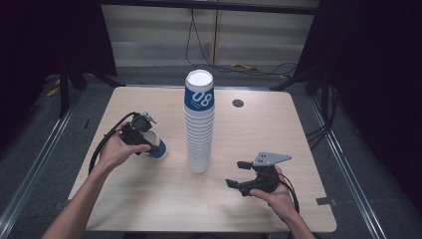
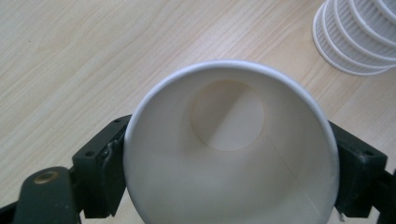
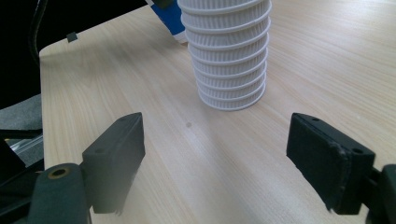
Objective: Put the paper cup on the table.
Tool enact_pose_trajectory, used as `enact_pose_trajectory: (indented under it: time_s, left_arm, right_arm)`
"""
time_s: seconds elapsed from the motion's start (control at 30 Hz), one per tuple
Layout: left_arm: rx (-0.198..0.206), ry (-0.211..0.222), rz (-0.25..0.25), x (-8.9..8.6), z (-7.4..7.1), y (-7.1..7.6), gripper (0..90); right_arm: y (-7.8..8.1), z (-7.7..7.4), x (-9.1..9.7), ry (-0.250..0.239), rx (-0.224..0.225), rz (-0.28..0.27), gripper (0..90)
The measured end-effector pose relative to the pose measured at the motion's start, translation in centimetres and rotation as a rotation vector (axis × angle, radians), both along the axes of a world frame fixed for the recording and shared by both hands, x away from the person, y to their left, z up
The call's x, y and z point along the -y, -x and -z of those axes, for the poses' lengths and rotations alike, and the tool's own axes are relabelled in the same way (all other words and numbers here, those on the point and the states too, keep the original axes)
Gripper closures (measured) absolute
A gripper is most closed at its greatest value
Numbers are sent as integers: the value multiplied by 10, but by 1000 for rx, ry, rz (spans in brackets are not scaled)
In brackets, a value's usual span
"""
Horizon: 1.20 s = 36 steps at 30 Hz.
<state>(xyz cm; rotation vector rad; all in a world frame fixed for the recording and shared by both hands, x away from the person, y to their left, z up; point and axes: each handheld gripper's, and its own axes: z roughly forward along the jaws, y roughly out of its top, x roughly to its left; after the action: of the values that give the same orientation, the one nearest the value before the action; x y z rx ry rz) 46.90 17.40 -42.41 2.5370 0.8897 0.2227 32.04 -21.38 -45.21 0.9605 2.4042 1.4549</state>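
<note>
Currently, at the left of the wooden table (image 1: 149, 199), the left gripper (image 1: 144, 139) is held in the person's left hand (image 1: 115, 152) with its jaws closed on a single paper cup (image 1: 158, 147). In the high view this cup lies tilted on its side, blue band toward the table and just above or on the tabletop; which, cannot be told. In the left gripper view the paper cup (image 2: 229, 149) presents its open white mouth to the camera, with a black pad pressed against the rim on either side.

At the centre stands a tall stack of paper cups (image 1: 200, 124), upright on the table, its top cup bearing a blue band with white figures. The held cup lies near the stack's left side, apart from it.

At the right, the right gripper (image 1: 238, 174) rests in the person's right hand (image 1: 278, 196), low over the table and near the stack's base. In the right gripper view its jaws stand wide apart with nothing between them, facing the ribbed lower part of the stack (image 3: 229, 60).
</note>
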Motion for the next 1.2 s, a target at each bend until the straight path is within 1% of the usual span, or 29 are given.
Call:
enact_pose_trajectory:
  time_s: [0.07, 0.1, 0.13, 0.2, 0.33, 0.43, 0.47, 0.5, 0.57, 0.63, 0.67, 0.73, 0.77, 0.83, 0.87, 0.9, 0.93, 0.97, 1.03, 1.07, 1.1, 1.13, 1.17, 1.2]
  left_arm:
    - [-8, -3, -1, 2, 0, -1, 150]
    - [-2, -6, 3, 2, 0, -2, 147]
    - [2, 0, -3, 3, 1, -1, 145]
    - [14, -6, -6, 4, 1, 0, 142]
    - [16, -14, -11, 5, 2, 0, 134]
    - [26, -35, -20, 7, 6, -3, 113]
    - [28, -36, -33, 7, 8, -4, 108]
    - [23, -43, -32, 8, 9, -5, 102]
    - [8, -37, -34, 8, 11, -7, 109]
    - [9, -36, -37, 8, 13, -8, 116]
    - [2, -31, -44, 7, 14, -8, 119]
    - [-4, -34, -41, 6, 16, -10, 139]
    - [-3, -22, -50, 6, 17, -9, 155]
    - [3, -9, -40, 5, 18, -9, 156]
    - [-6, -3, -37, 4, 20, -9, 157]
    - [-10, -8, -34, 4, 21, -9, 167]
    - [-13, -3, -41, 4, 21, -9, 172]
    - [-14, 1, -44, 3, 21, -8, 170]
    - [-5, 19, -34, 1, 21, -8, 166]
    - [-9, 29, -34, 0, 21, -7, 168]
    - [-5, 23, -26, -1, 21, -7, 168]
    - [-11, 26, -34, -1, 21, -6, 167]
    - [-4, 25, -34, -3, 21, -6, 167]
    - [-5, 40, -40, -5, 22, -5, 166]
  right_arm:
    - [-1, 0, 0, -2, -3, 0, 194]
    - [-1, 0, 0, -1, 0, -1, 194]
    - [0, 0, 0, 1, -1, -3, 194]
    - [0, -1, 0, 0, 2, 1, 194]
    - [0, -1, 2, -1, -3, 4, 193]
    - [0, -2, 2, -1, 2, -1, 193]
    - [0, -2, 2, 0, -1, 0, 193]
    - [0, -1, 2, 0, -6, -1, 191]
    - [-1, -1, 2, 1, -9, -1, 188]
    - [-1, 0, 1, 4, -9, 0, 182]
    - [-1, 0, 2, 4, -9, -1, 182]
    - [-1, 0, 2, 2, -9, 1, 181]
    - [-1, -1, 2, 2, -8, 1, 180]
    - [-1, -1, 2, 2, -7, 0, 180]
    - [0, -1, 2, 2, -8, 0, 180]
    - [-1, -1, 2, 1, -8, 0, 180]
    - [-1, 0, 2, 2, -10, 0, 181]
    - [-1, 0, 2, 3, -10, 0, 181]
    - [-1, 0, 1, 5, -8, -3, 180]
    - [-1, 0, 1, 6, -7, -5, 180]
    - [-1, 0, 1, 4, -14, -3, 181]
    - [-1, 0, 1, 3, -14, -3, 180]
    - [-1, 0, 1, 3, -13, -2, 181]
    - [-1, 0, 1, 3, -9, -3, 180]
